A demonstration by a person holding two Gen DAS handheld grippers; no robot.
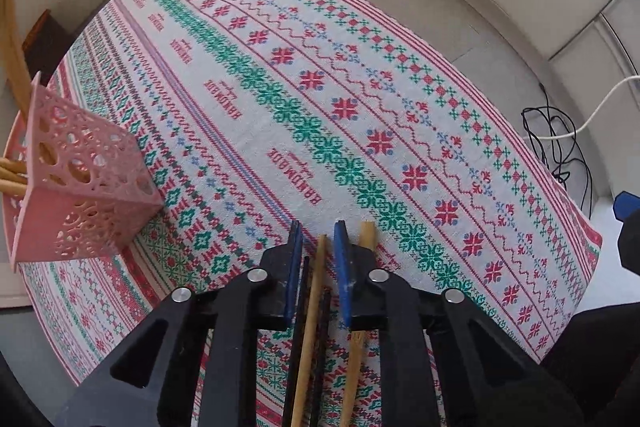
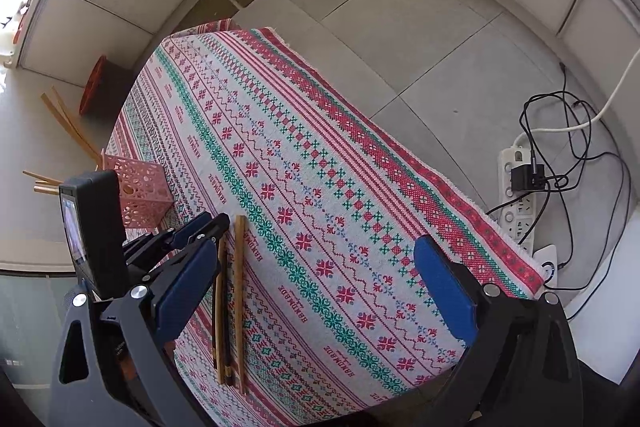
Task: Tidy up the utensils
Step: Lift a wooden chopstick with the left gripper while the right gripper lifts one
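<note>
The left gripper [image 1: 318, 229] points down at the desk covered by a red, green and white patterned woven cloth [image 1: 360, 75]. Its blue-padded fingers [image 1: 342, 267] stand narrowly apart, straddling a light wooden chopstick [image 1: 314, 311] and a dark brown chopstick [image 1: 300, 307] that lie on the cloth; no pad visibly presses on them. A second light wooden chopstick [image 1: 358, 327] lies just outside the finger at 3 o'clock. At 9 o'clock from this gripper stands a pink perforated square plastic holder [image 1: 88, 187], with several wooden chopsticks [image 1: 12, 175] leaning out of it.

The right gripper [image 2: 316, 279] hovers over the same cloth with its fingers [image 2: 440, 287] wide apart and nothing between them. From its camera the loose chopsticks lie at 8 o'clock, beside the left gripper, and a white power strip [image 2: 520, 195] sits on the floor at 3 o'clock
</note>
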